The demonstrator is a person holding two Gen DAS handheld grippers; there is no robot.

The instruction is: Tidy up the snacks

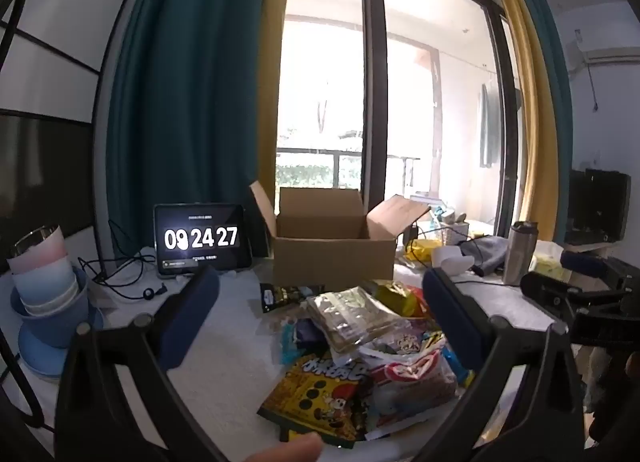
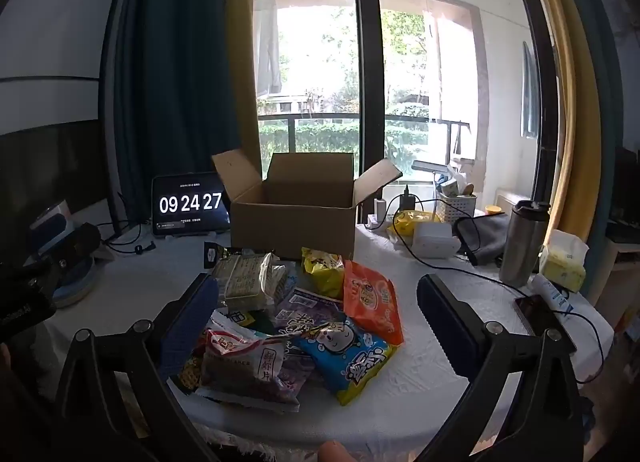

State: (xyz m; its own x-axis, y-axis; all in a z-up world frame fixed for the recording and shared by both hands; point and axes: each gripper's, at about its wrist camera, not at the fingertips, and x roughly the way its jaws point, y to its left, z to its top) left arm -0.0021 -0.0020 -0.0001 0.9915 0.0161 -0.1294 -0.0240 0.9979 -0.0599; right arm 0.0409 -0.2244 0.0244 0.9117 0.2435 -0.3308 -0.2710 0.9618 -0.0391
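Both grippers hover over the snack pile, nothing grasped.
Left gripper and right gripper spread wide; snacks heaped on the table, touching the open cardboard box (flaps up) behind.

Daylight floods in through the window, blown out to white in the left wrist view; curtains and frame edges fall dark. Fisheye bends the edges. Snack packets look slightly soft.
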